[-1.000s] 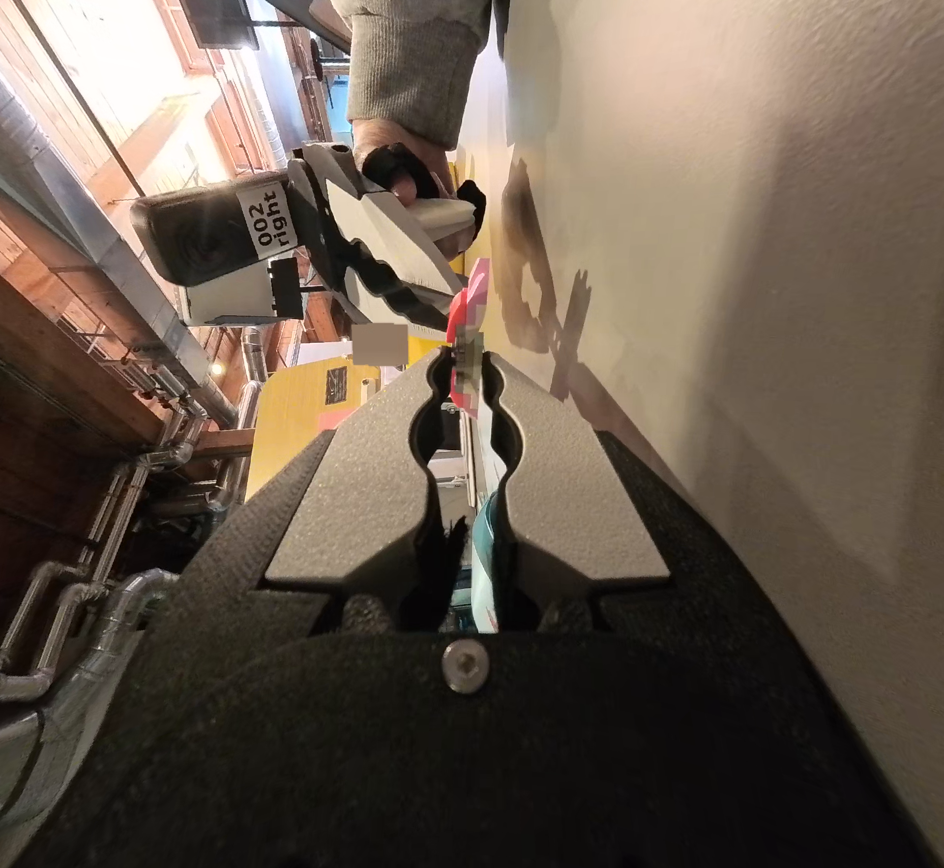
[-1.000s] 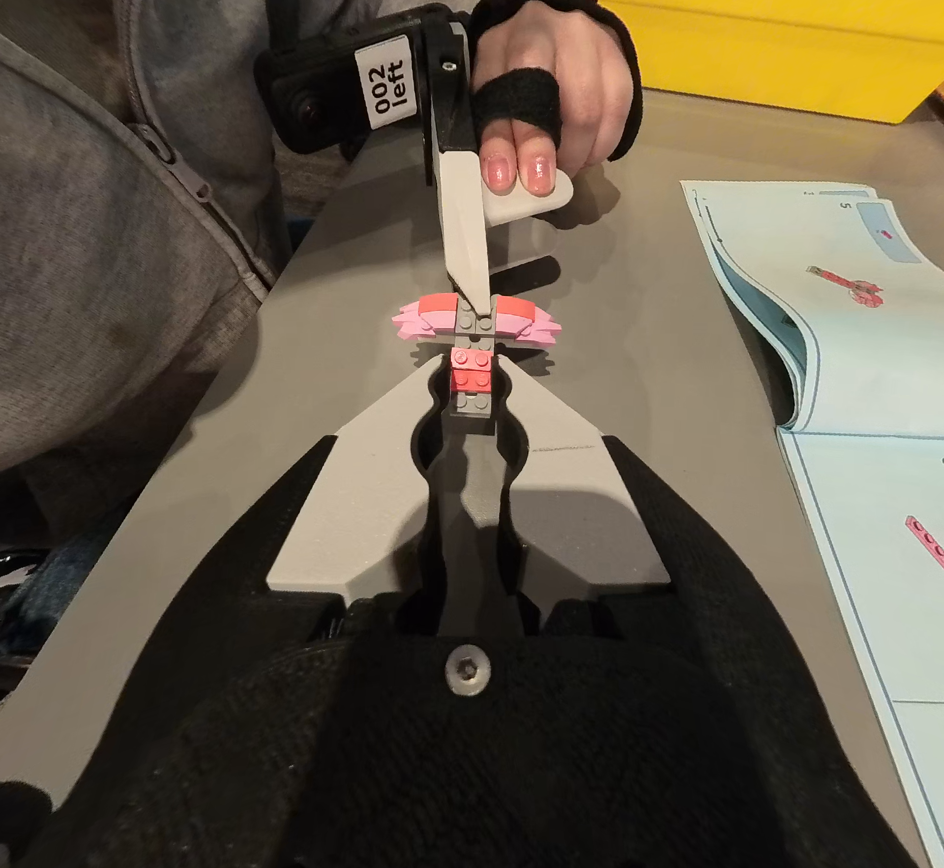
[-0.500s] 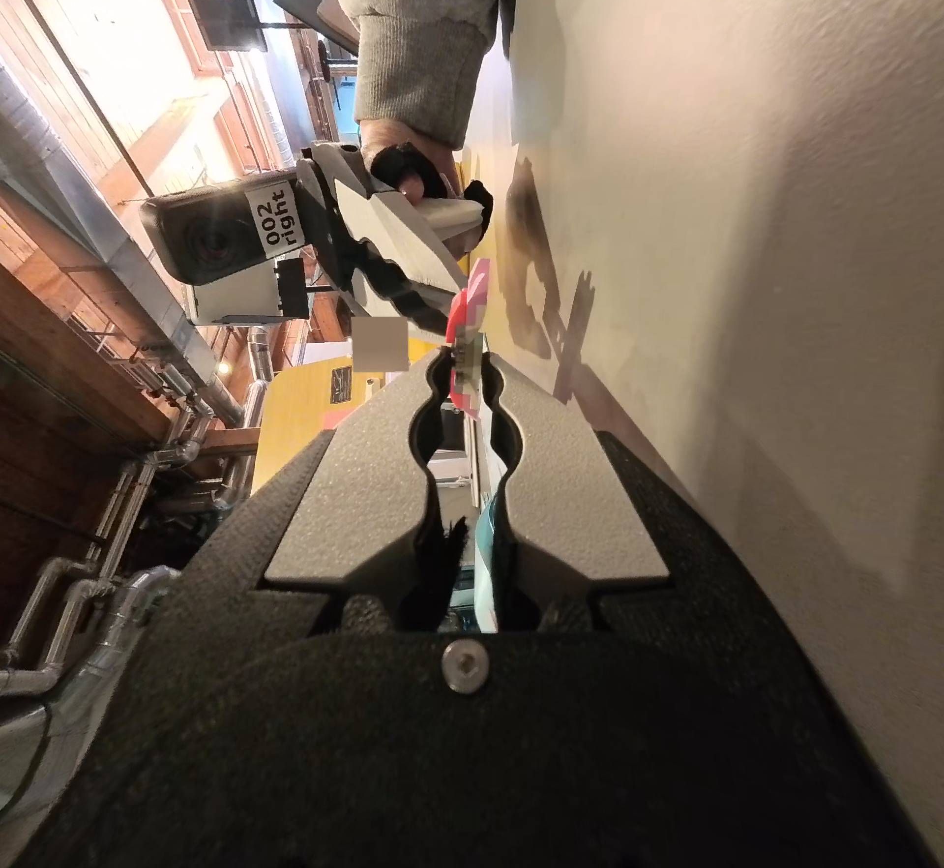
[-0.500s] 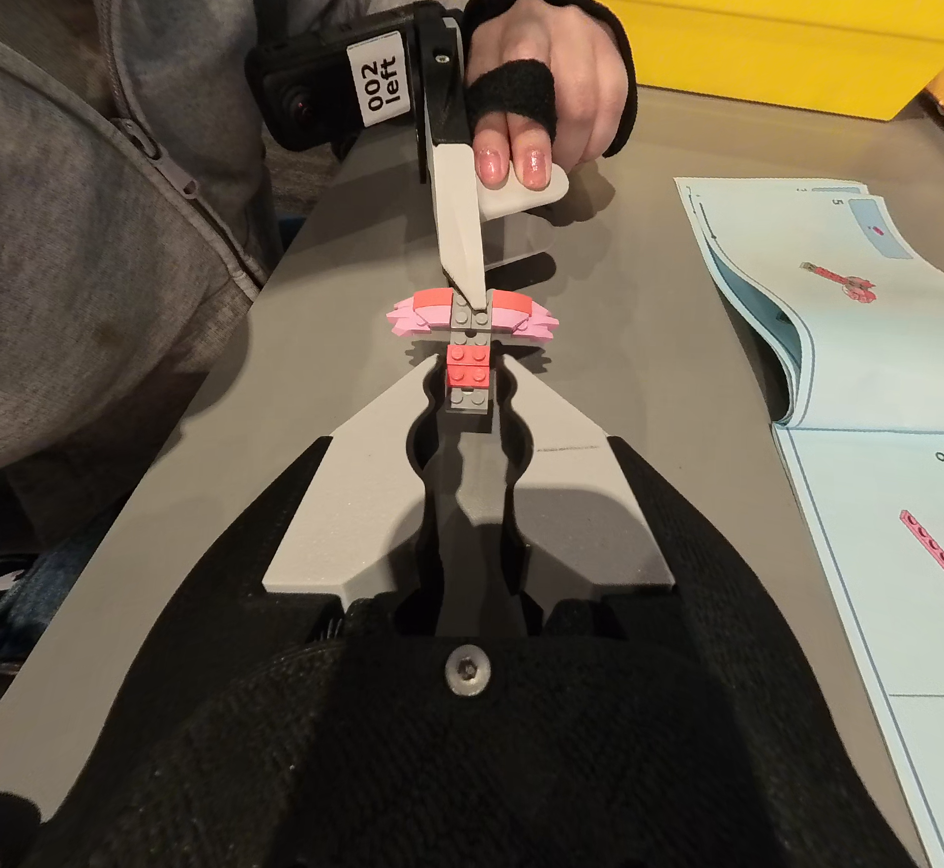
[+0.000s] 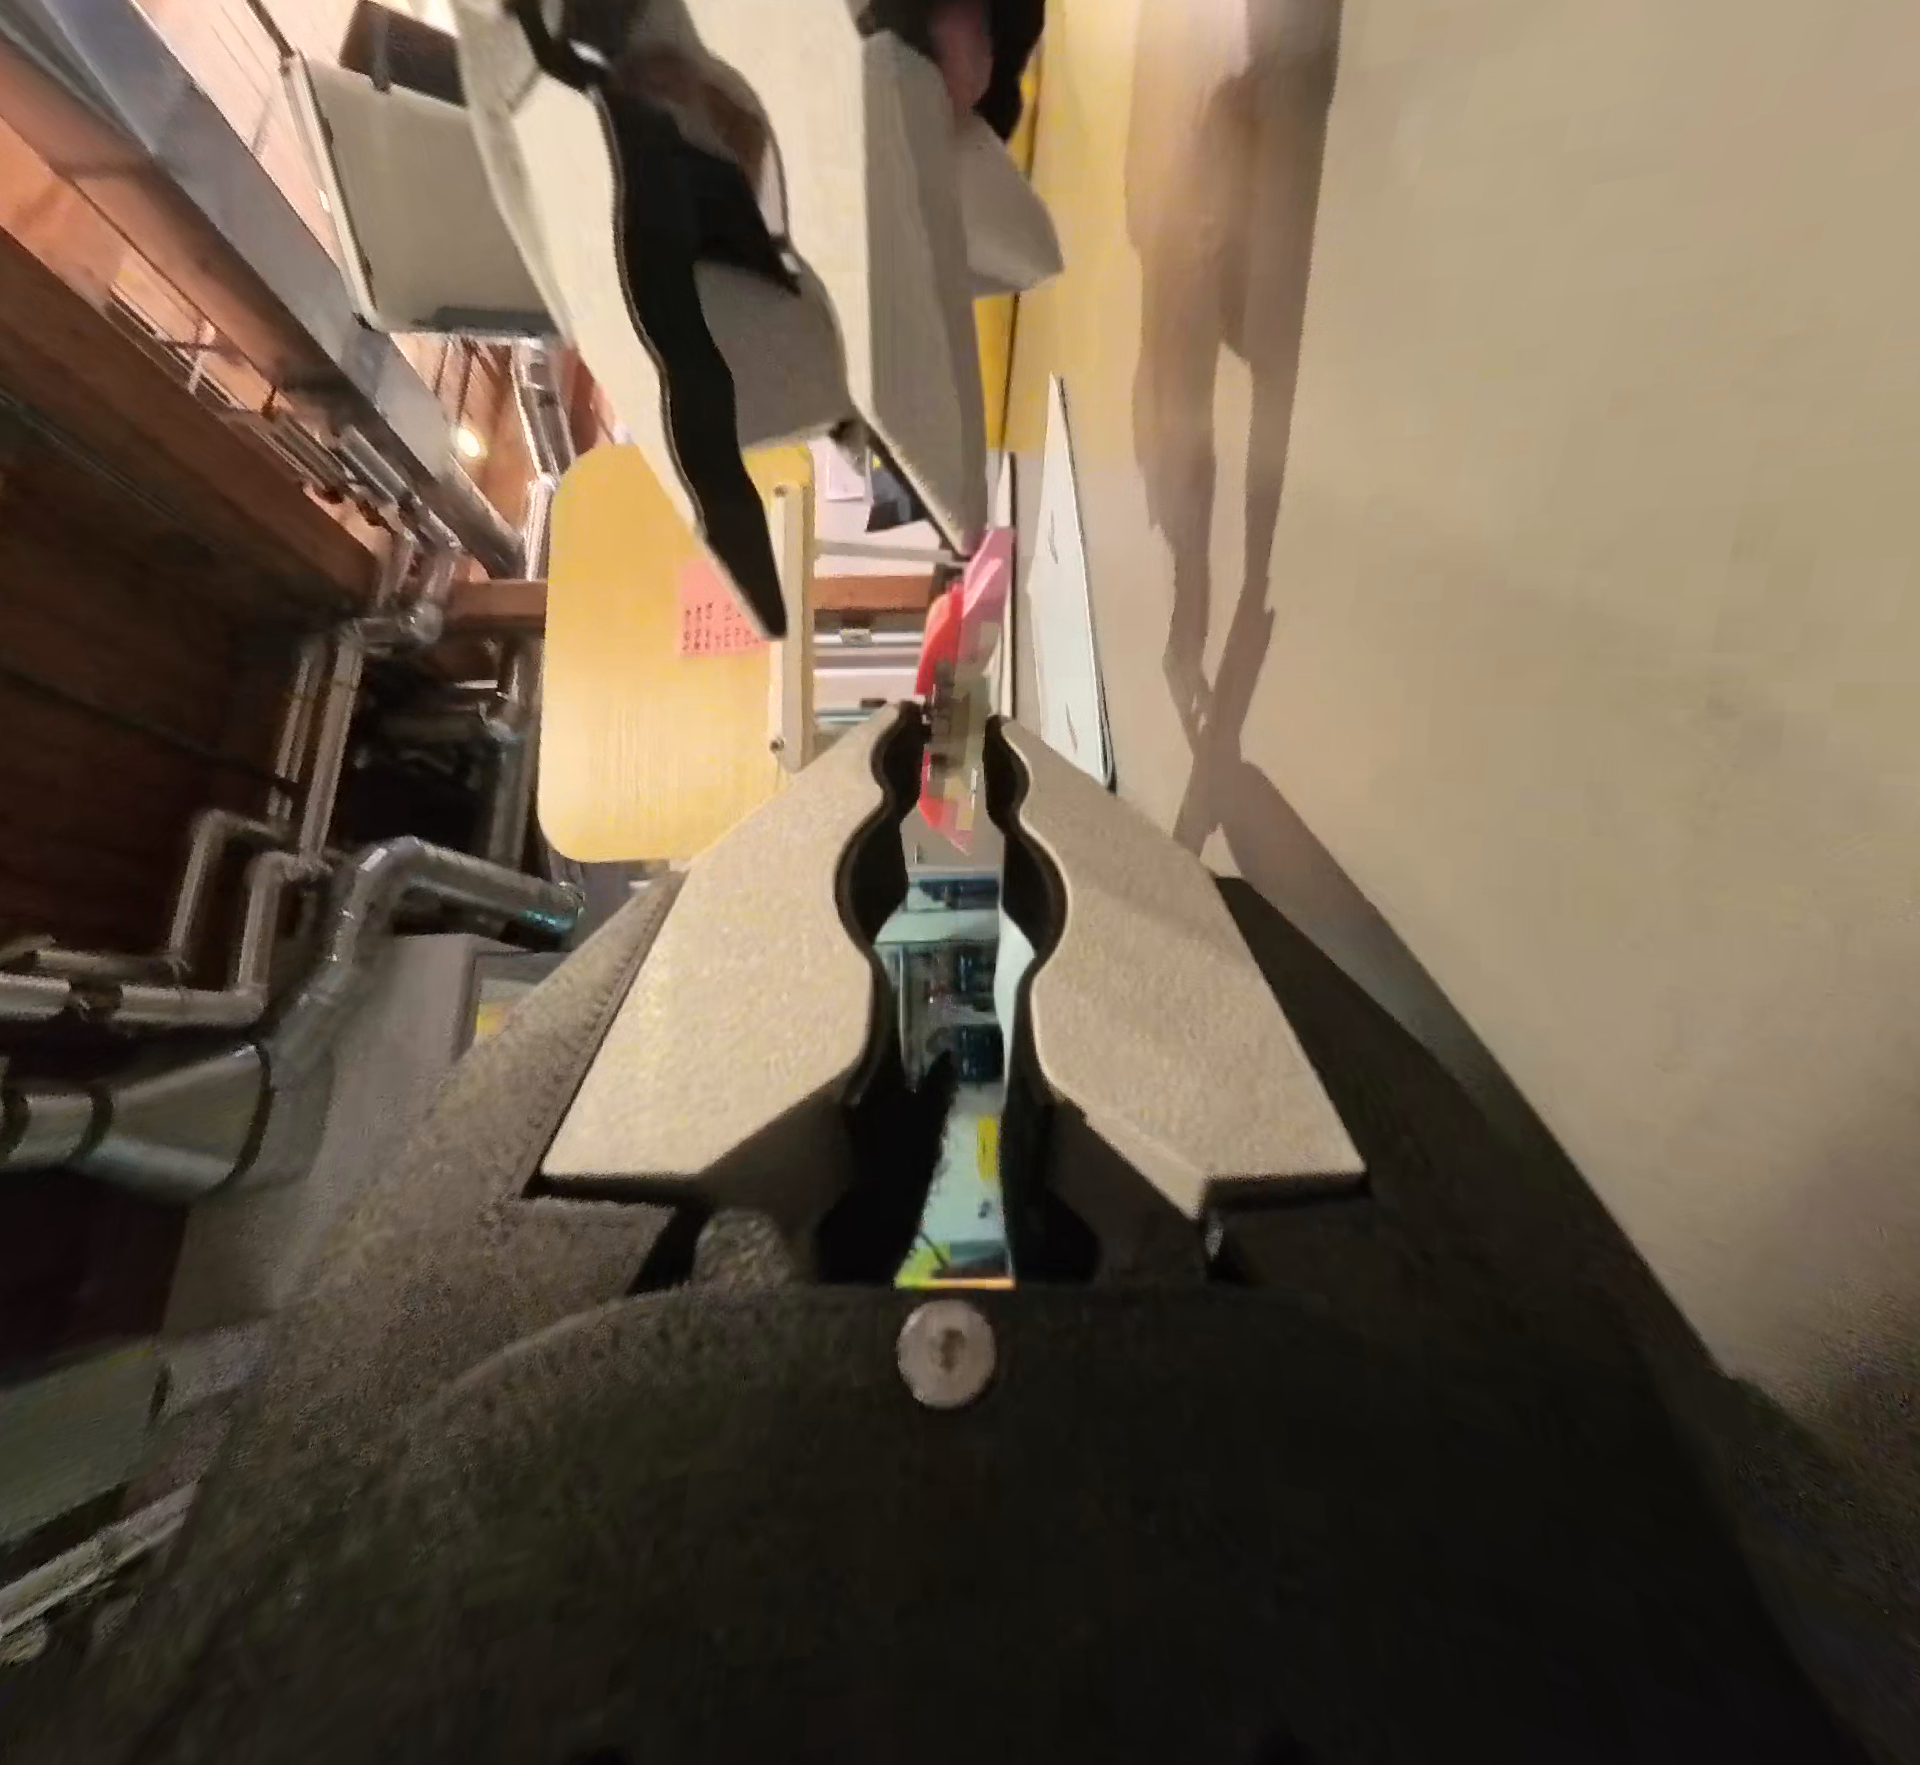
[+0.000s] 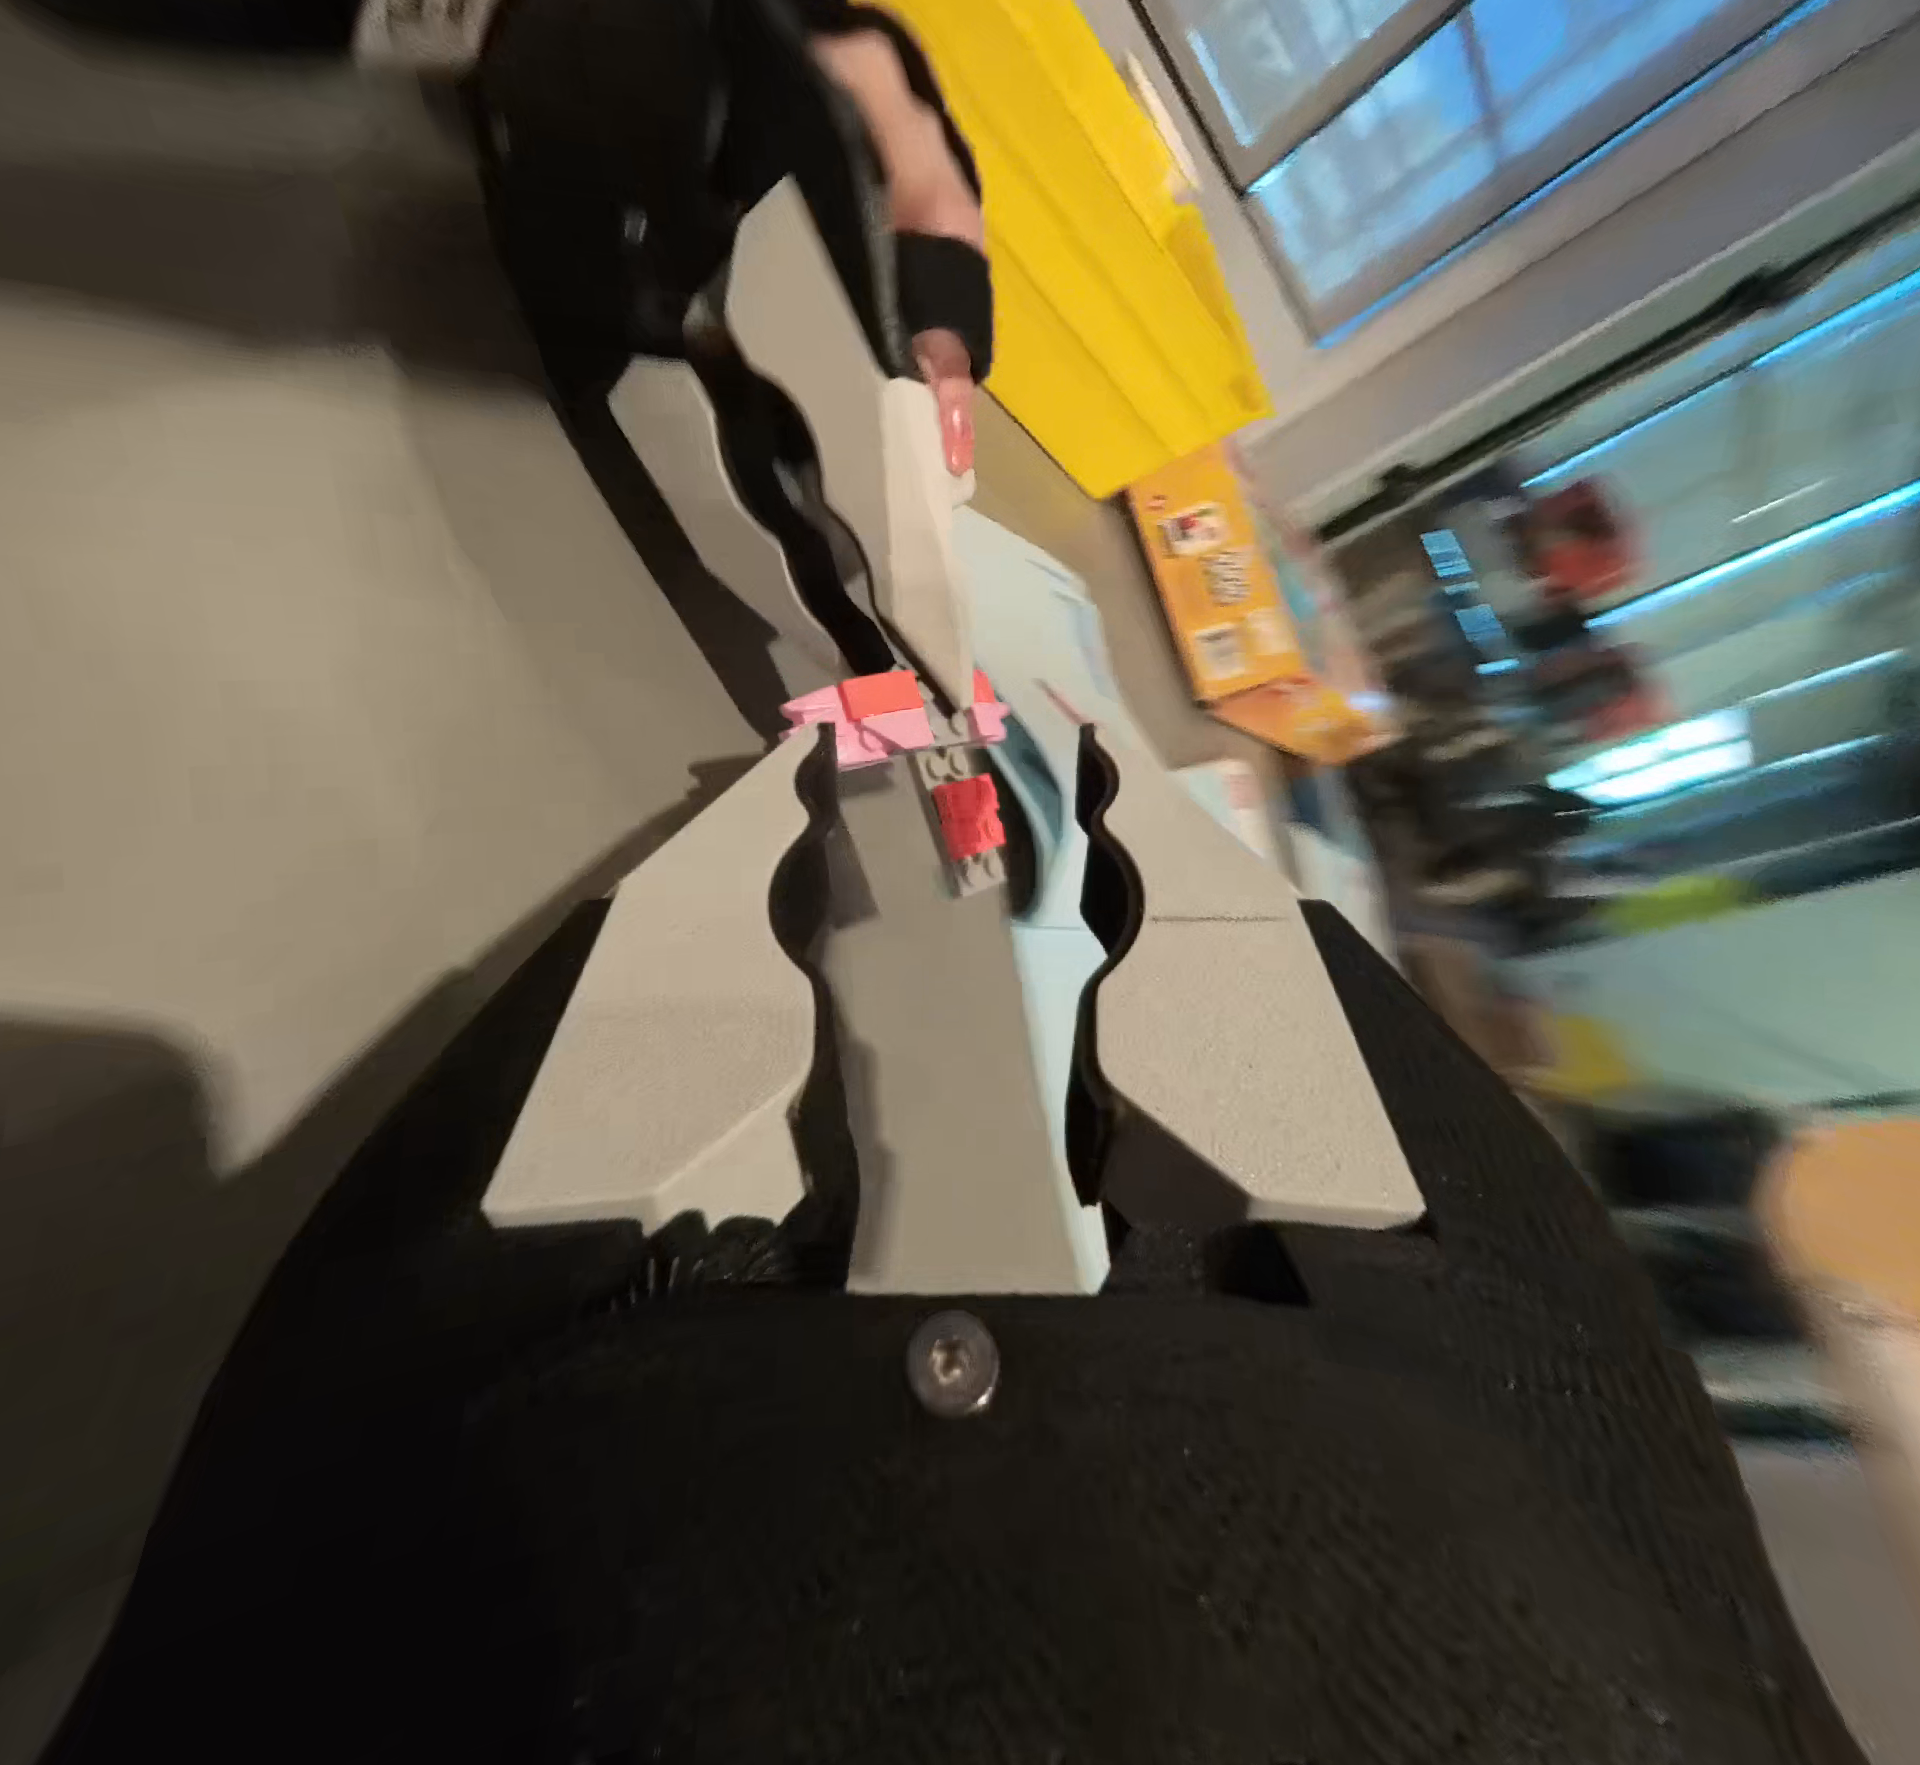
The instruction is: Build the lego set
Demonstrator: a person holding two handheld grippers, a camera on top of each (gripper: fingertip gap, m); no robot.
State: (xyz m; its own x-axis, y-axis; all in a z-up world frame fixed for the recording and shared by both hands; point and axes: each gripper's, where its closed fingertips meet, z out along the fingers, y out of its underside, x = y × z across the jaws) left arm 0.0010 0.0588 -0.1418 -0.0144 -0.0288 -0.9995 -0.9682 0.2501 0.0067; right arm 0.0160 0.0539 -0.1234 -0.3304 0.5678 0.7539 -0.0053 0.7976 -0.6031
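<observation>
Between the left gripper's (image 5: 951, 739) closed fingers sits the lego model (image 6: 961, 806), held above the table (image 6: 260, 572); the right gripper (image 6: 951, 749) stands open around it, likely leaving it free for regripping.

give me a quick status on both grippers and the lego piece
Left gripper shut on lego assembly. Right gripper open, assembly between its fingers, untouched. Nothing in the way.

The pink, red and grey brick assembly (image 6: 940, 759) fills the gap ahead, the pale blue instruction booklet (image 6: 1029, 635) lies just beyond, and bare grey tabletop (image 6: 260, 676) stays free left.
</observation>
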